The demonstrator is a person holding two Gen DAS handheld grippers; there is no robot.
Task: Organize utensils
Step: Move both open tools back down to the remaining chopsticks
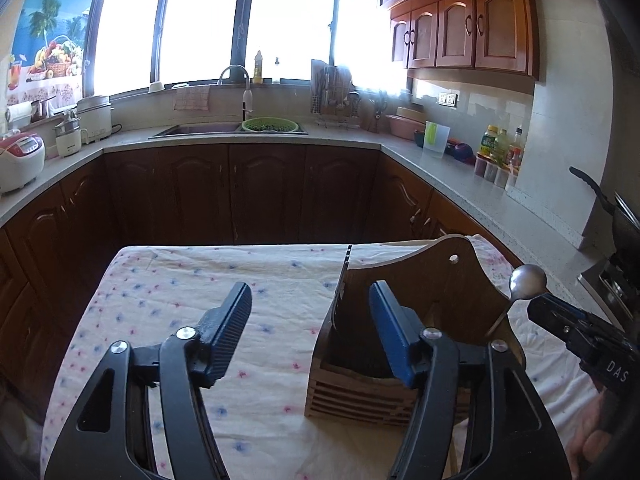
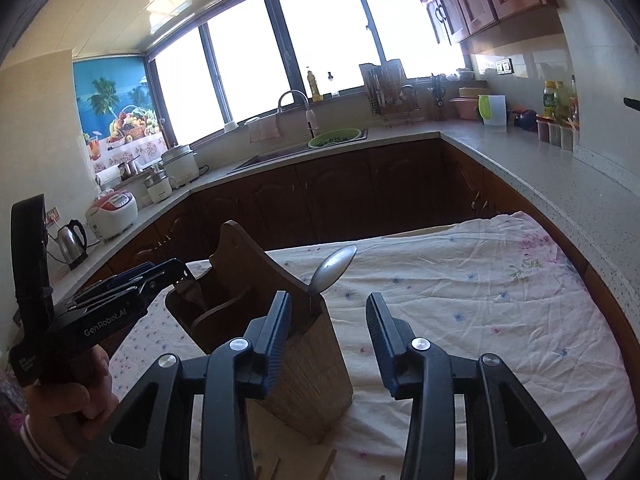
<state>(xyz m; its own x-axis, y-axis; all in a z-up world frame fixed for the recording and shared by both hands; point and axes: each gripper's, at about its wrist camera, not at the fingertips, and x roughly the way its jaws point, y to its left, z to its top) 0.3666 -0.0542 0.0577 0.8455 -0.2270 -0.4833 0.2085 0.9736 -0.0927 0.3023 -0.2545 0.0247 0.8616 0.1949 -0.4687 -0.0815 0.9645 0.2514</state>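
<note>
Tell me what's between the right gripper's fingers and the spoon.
Nothing: in the right wrist view the right gripper stands open, and the spoon in the wooden holder sits just beyond its left finger.

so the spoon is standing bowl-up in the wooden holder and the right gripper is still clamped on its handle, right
Not quite. The spoon does stand bowl-up in the wooden holder, but the right gripper is open, its fingers clear of the handle. The right wrist view shows it.
</note>
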